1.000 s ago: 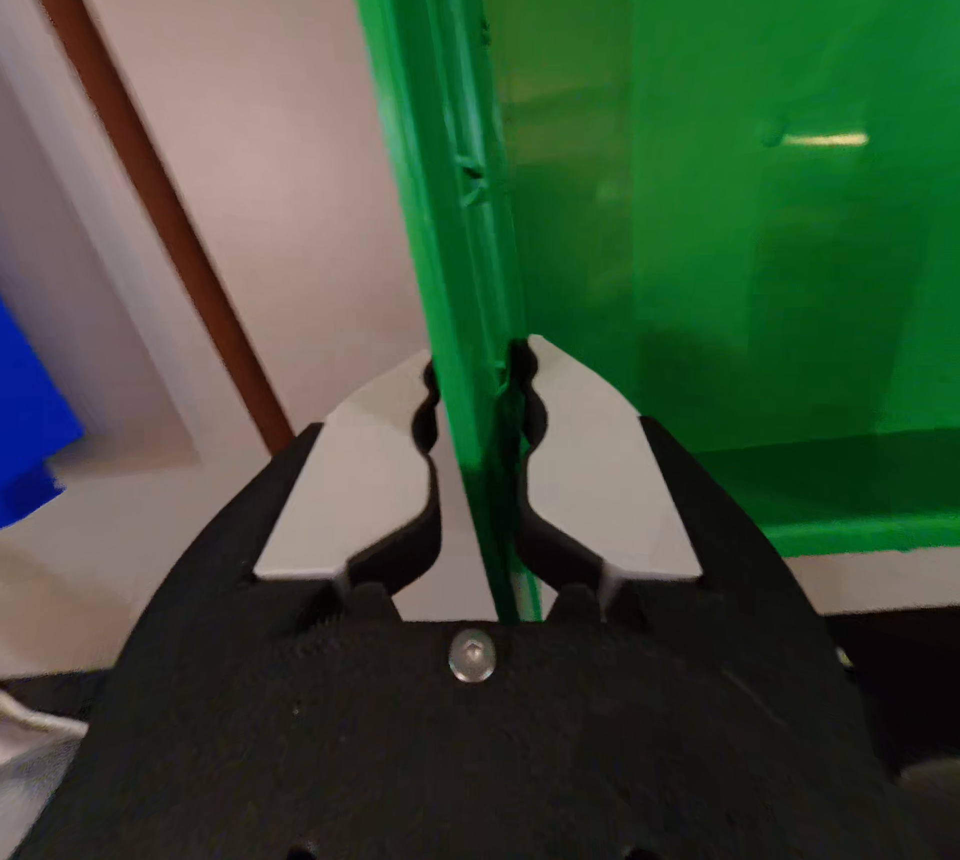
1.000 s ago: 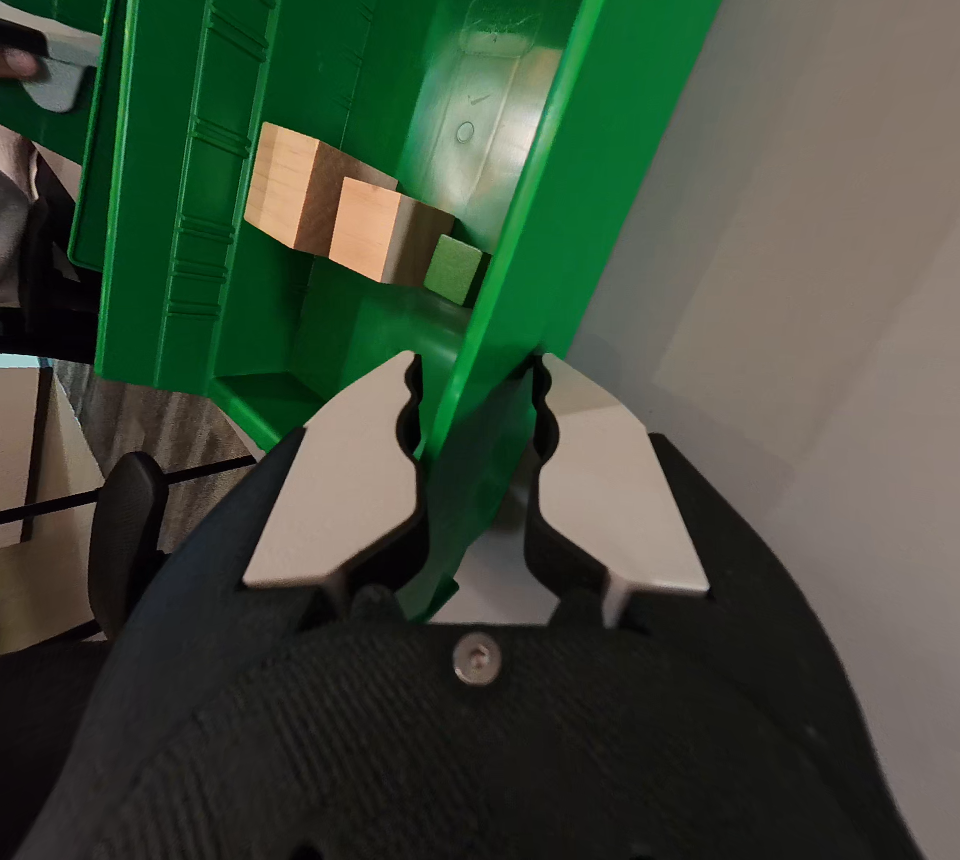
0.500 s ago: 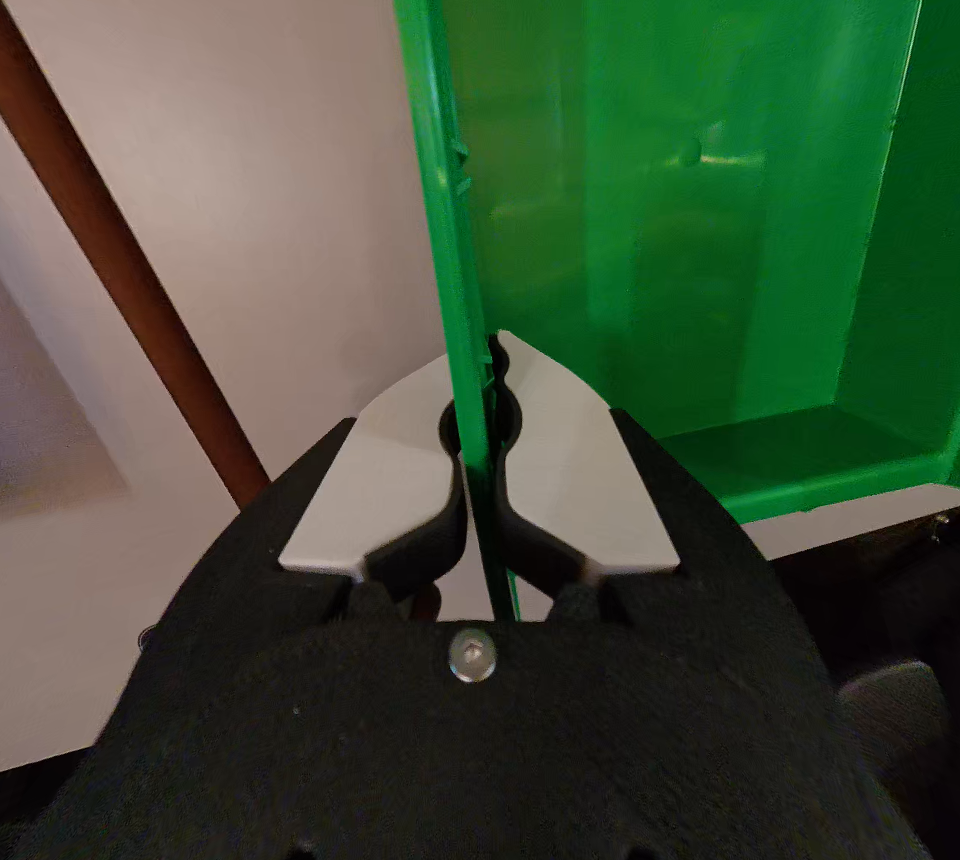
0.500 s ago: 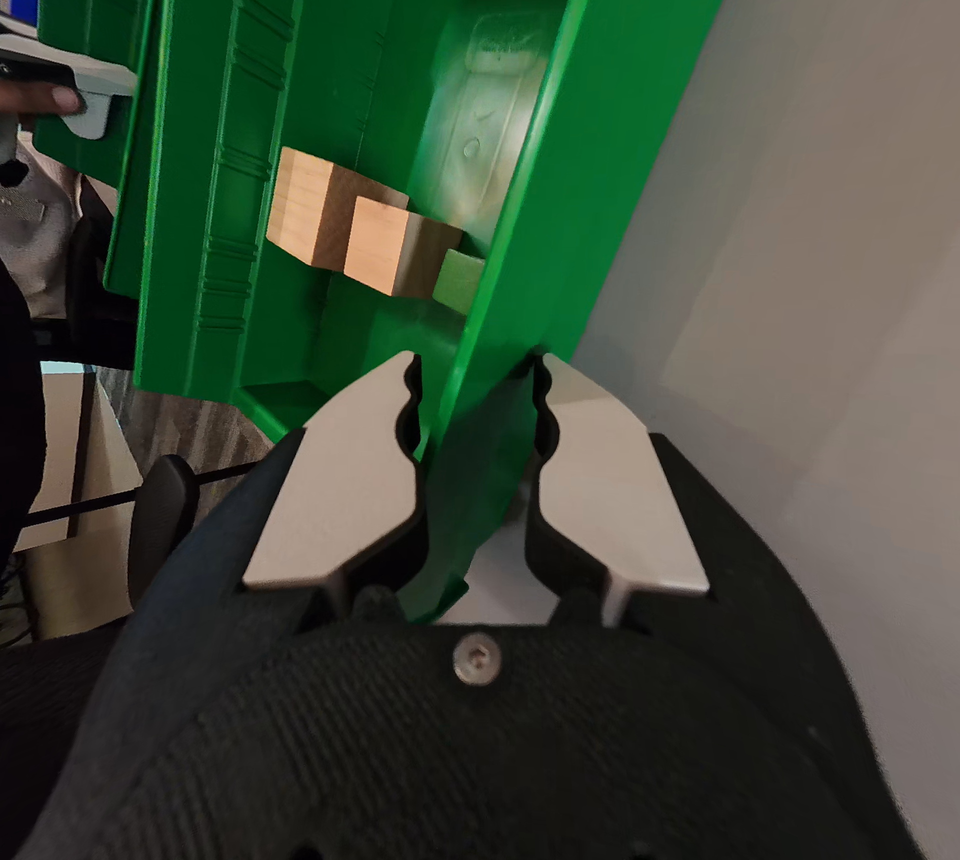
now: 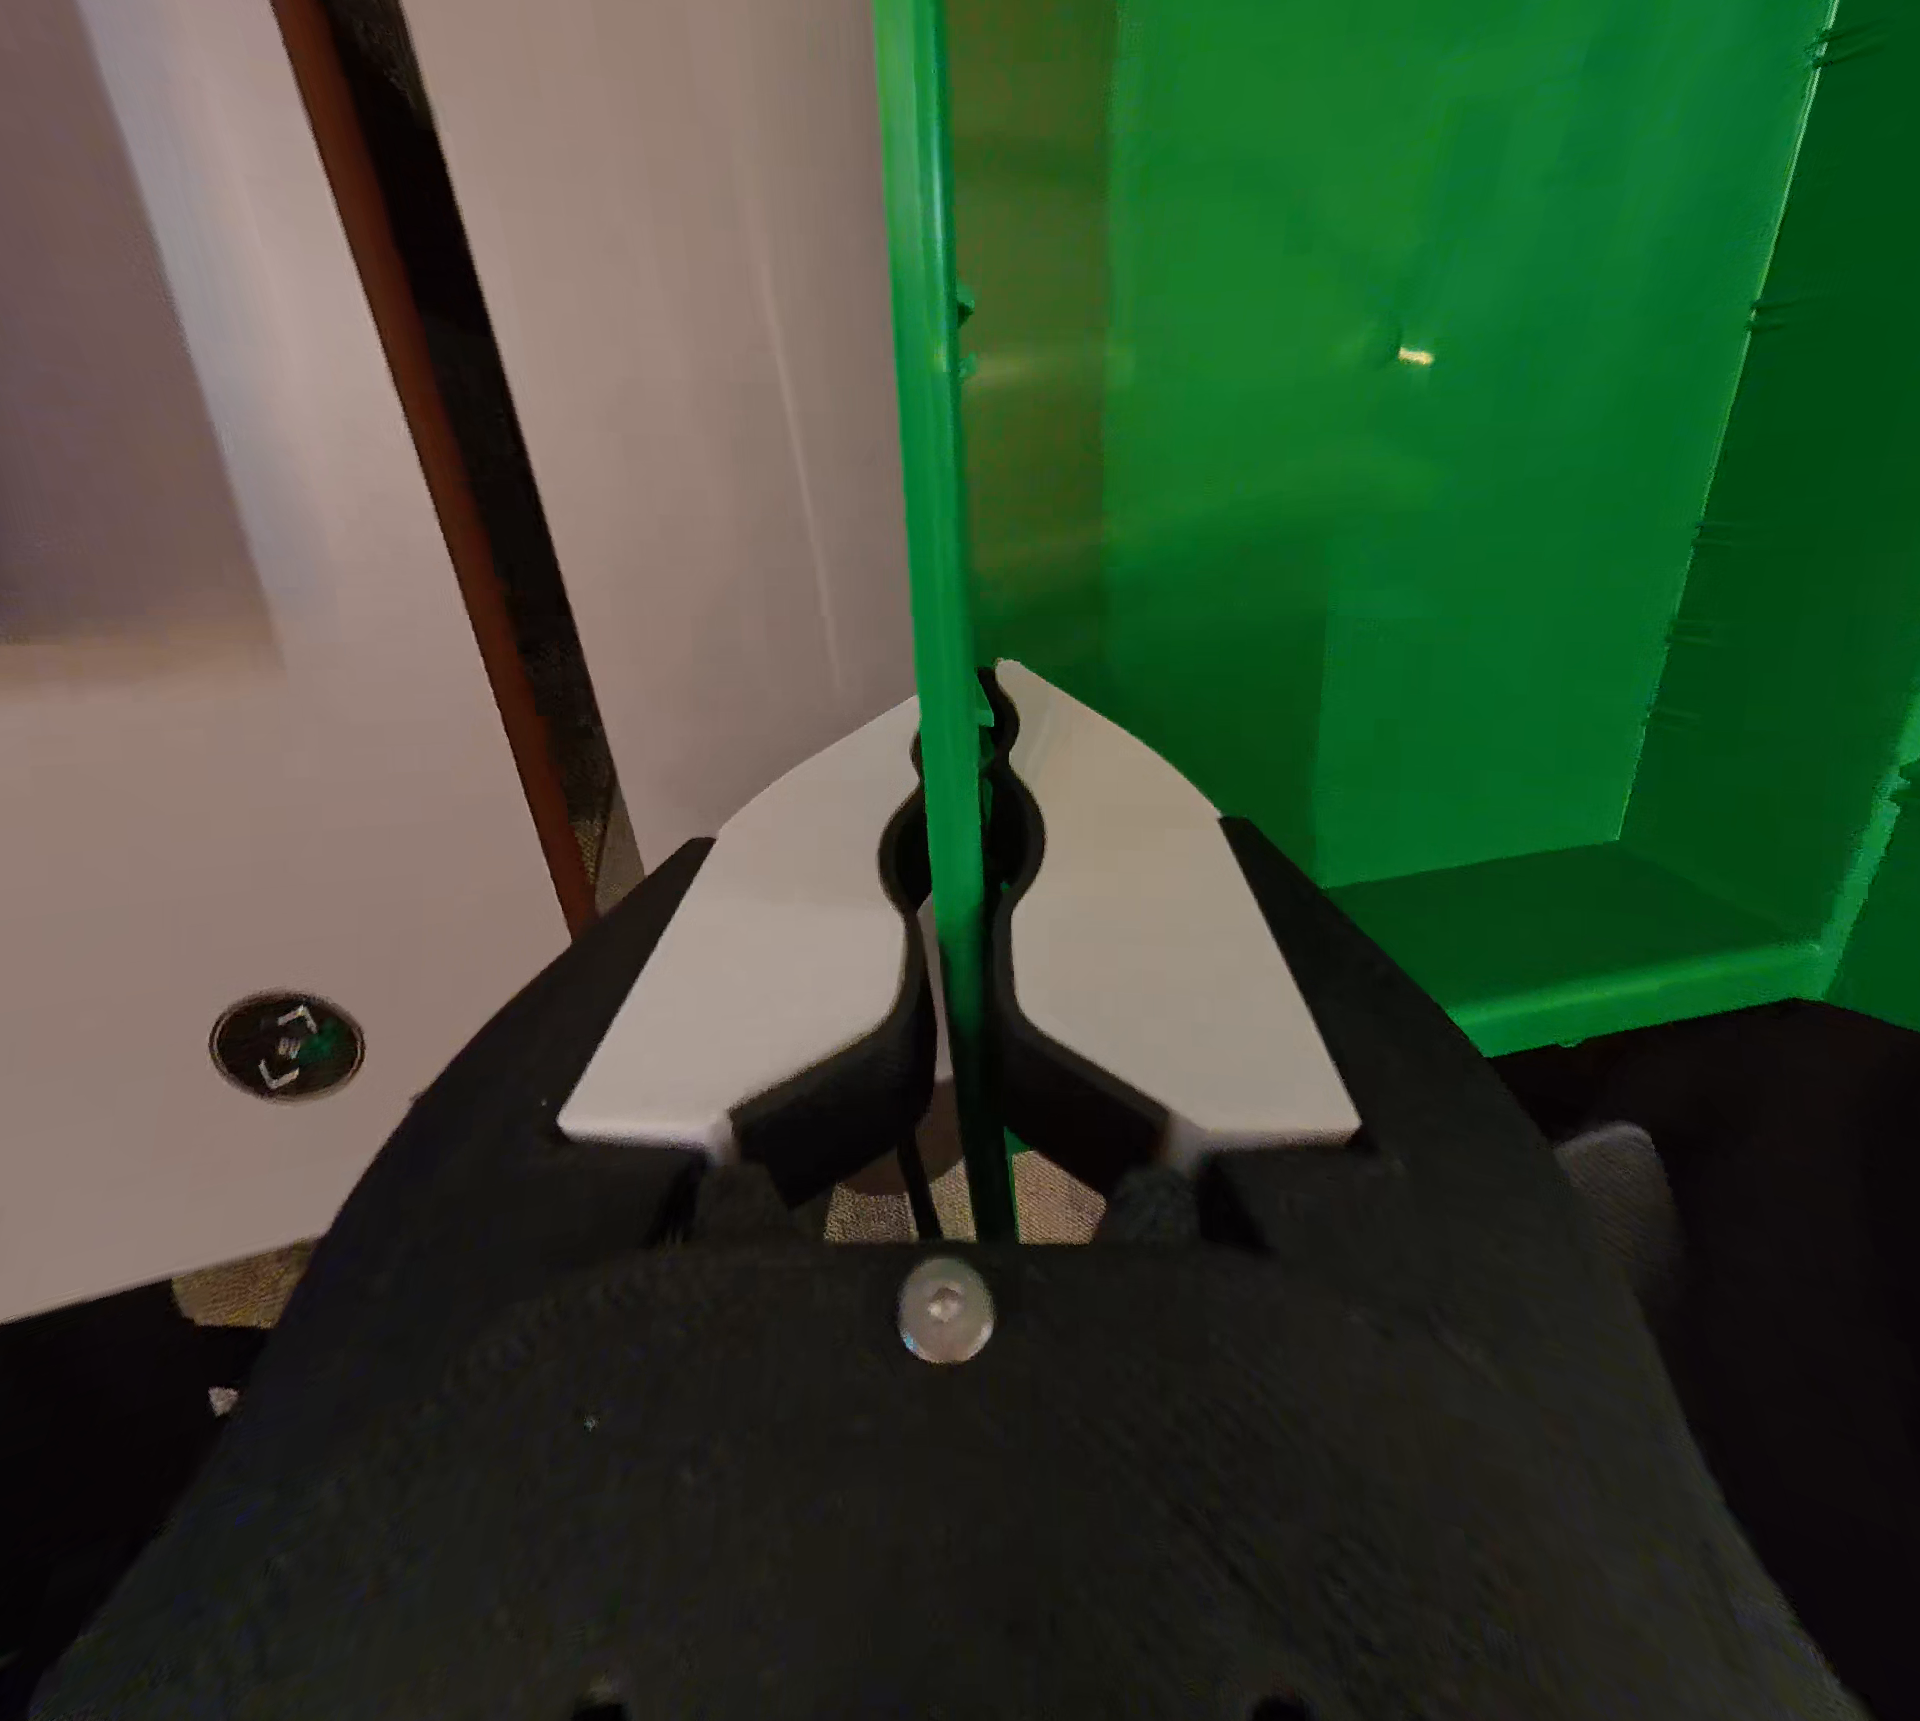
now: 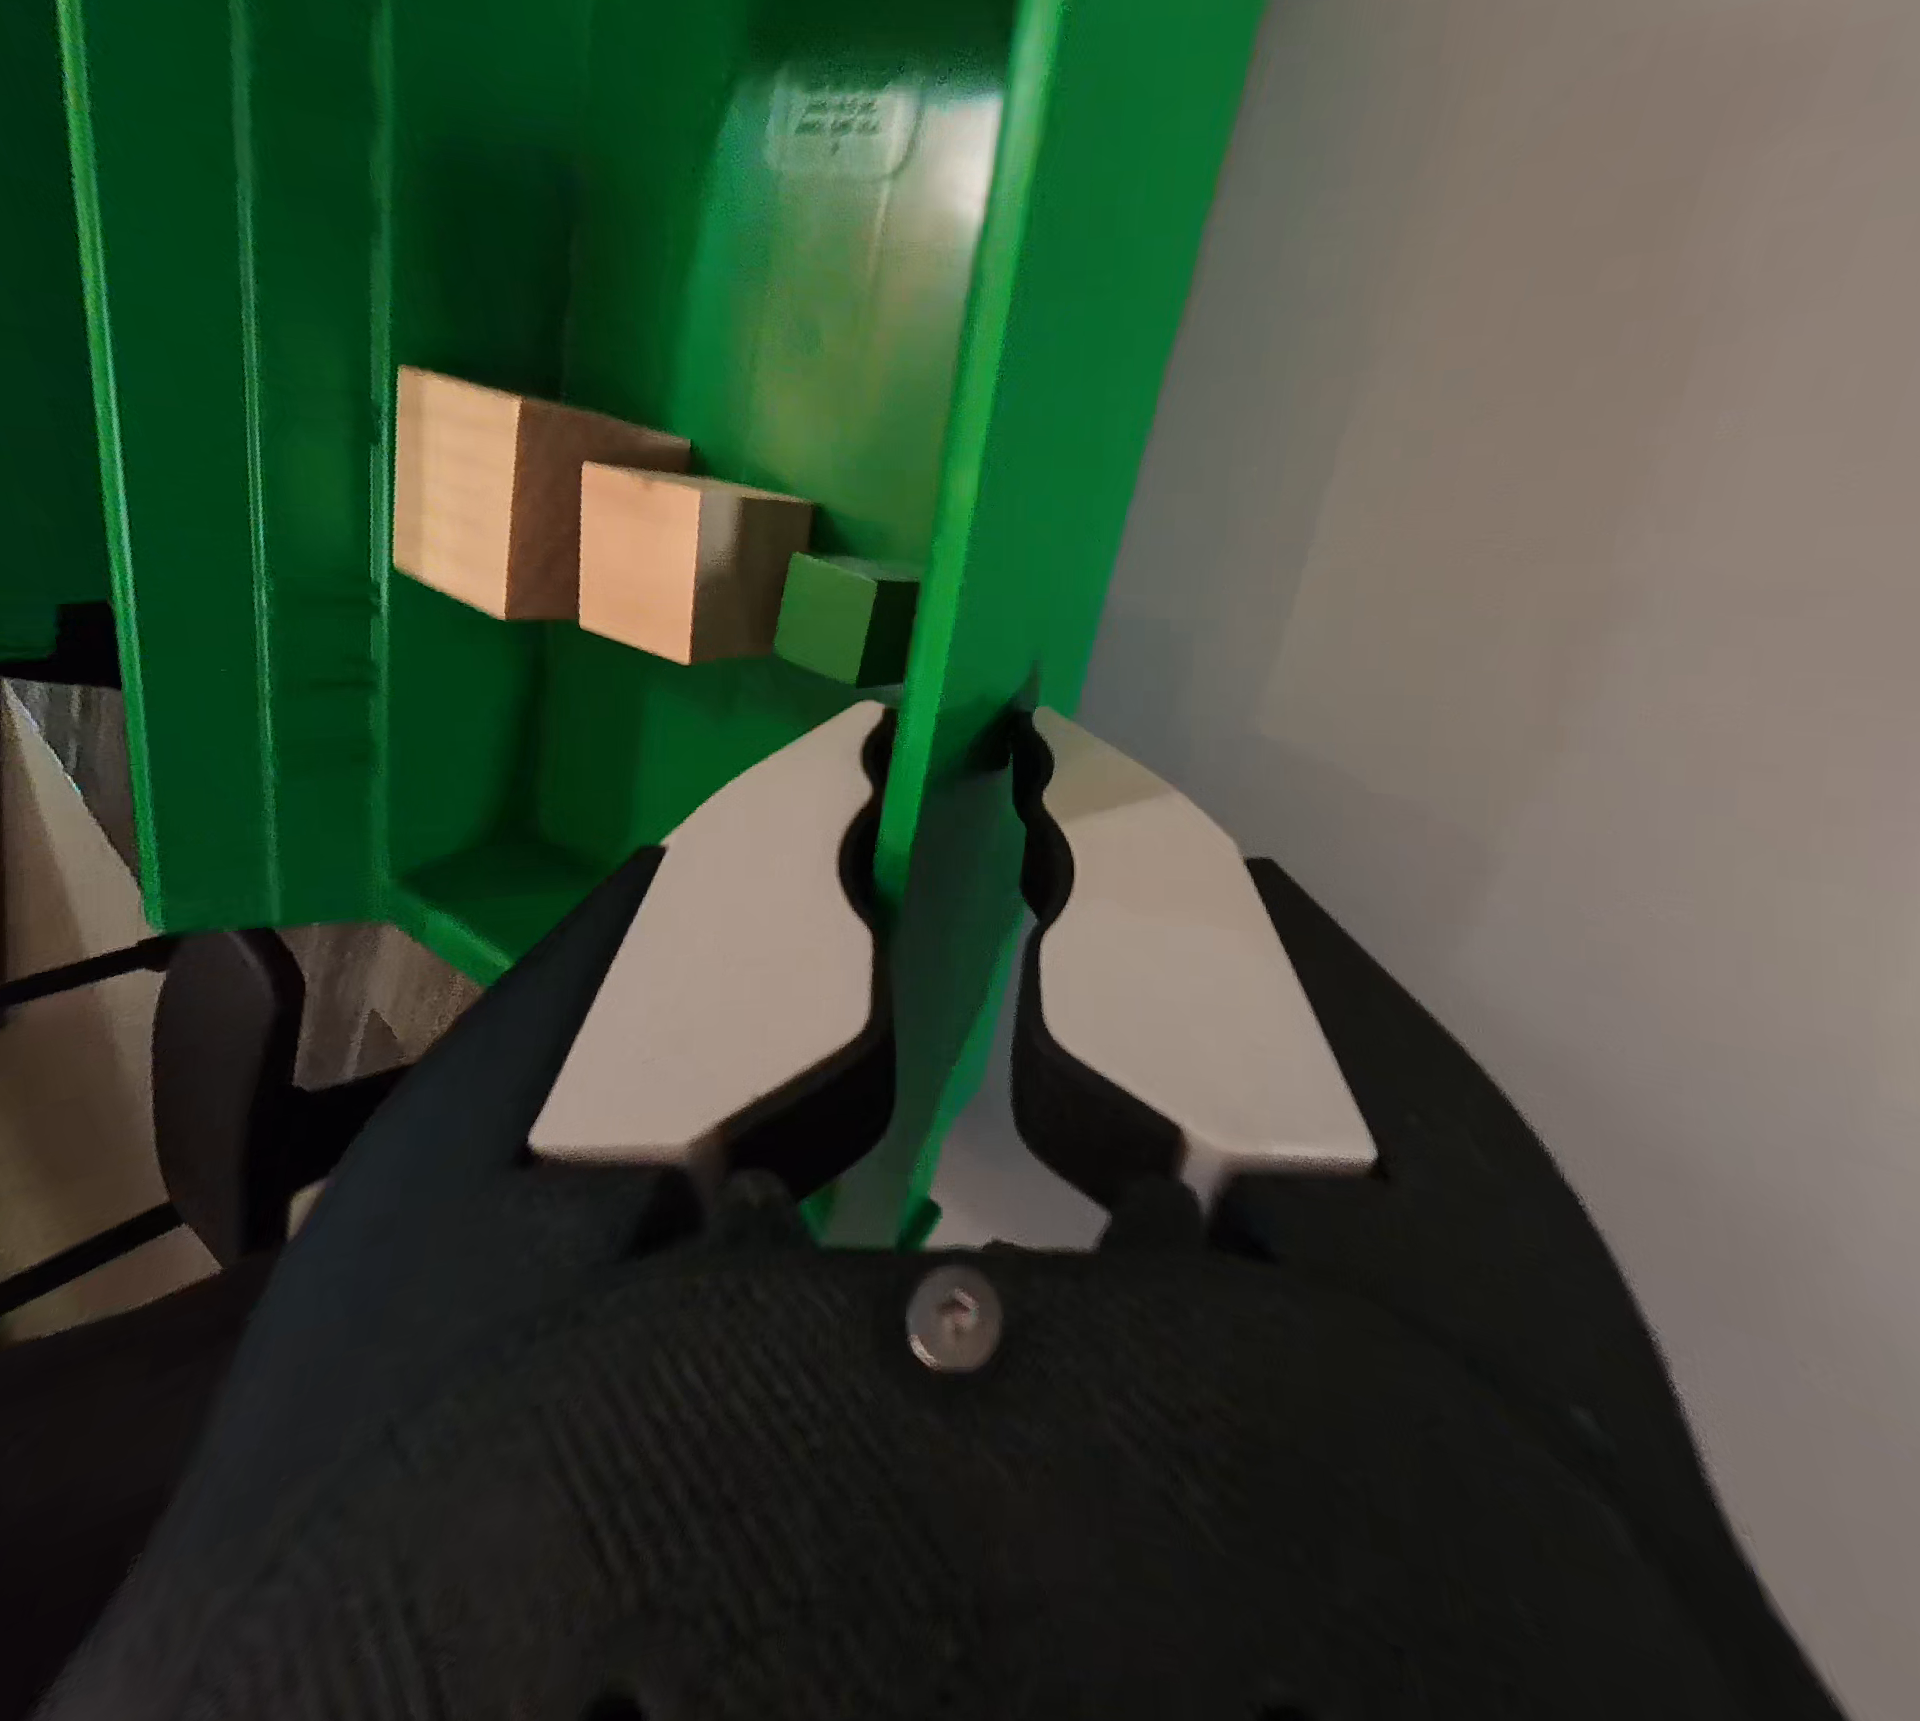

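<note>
My left gripper (image 5: 961,705) is shut on the thin side wall of a green plastic bin (image 5: 1403,424), one finger outside, one inside. My right gripper (image 6: 951,721) is shut on the opposite wall of the same green bin (image 6: 1101,321). In the right wrist view the bin's inside shows two plain wooden blocks (image 6: 468,497) (image 6: 655,559) and a small green block (image 6: 831,606) lying in a row against the bottom. The part of the bin seen in the left wrist view holds nothing.
A white table top (image 5: 675,165) lies to the left of the bin, with a brown-edged gap (image 5: 416,383) and a round black grommet (image 5: 286,1045). A pale wall (image 6: 1558,528) is right of the bin. A black chair part (image 6: 218,1089) and floor show lower left.
The left fingers have closed tighter on the bin wall. The bin has turned in both views and looks more upright; the blocks have stayed in their row. The other gripper has left the right view.
</note>
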`<state>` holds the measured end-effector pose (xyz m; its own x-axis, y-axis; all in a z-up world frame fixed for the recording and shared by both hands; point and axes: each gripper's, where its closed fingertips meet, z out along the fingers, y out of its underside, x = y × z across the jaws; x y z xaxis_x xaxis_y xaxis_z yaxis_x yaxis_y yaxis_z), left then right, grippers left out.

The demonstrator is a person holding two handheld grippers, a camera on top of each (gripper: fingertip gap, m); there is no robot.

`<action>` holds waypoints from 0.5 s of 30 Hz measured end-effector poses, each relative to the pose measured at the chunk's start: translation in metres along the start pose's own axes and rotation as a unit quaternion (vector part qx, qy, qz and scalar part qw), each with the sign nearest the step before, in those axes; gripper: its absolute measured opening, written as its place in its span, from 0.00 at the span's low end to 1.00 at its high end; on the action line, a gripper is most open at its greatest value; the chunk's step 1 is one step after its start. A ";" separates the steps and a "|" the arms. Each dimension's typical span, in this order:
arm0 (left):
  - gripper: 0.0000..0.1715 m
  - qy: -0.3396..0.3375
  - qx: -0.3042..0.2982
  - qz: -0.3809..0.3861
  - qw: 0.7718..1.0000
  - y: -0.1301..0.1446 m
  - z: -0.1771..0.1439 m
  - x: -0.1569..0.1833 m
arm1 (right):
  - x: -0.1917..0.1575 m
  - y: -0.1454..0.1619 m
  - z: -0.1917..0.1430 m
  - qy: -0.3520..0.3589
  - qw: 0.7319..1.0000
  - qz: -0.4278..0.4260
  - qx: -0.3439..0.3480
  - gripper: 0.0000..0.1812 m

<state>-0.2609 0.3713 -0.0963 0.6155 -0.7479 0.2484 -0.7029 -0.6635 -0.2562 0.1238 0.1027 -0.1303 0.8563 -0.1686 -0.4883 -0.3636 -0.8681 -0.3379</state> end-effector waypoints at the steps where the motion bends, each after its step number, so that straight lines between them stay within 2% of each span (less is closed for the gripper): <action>1: 0.05 0.002 0.002 -0.004 1.000 0.002 -0.009 -0.001 | -0.002 -0.001 0.002 0.000 1.000 0.007 0.004 0.12; 8: 0.05 -0.008 0.023 -0.037 0.999 0.028 -0.076 -0.017 | -0.026 -0.008 0.018 0.003 0.999 0.033 0.026 0.11; 15: 0.04 -0.008 0.047 -0.053 0.997 0.057 -0.104 -0.024 | -0.042 -0.028 0.034 -0.009 0.996 0.066 0.057 0.12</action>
<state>-0.3529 0.3535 -0.0195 0.6908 -0.6732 0.2636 -0.5976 -0.7369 -0.3159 0.0855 0.1498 -0.1278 0.7926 -0.2681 -0.5476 -0.5117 -0.7808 -0.3584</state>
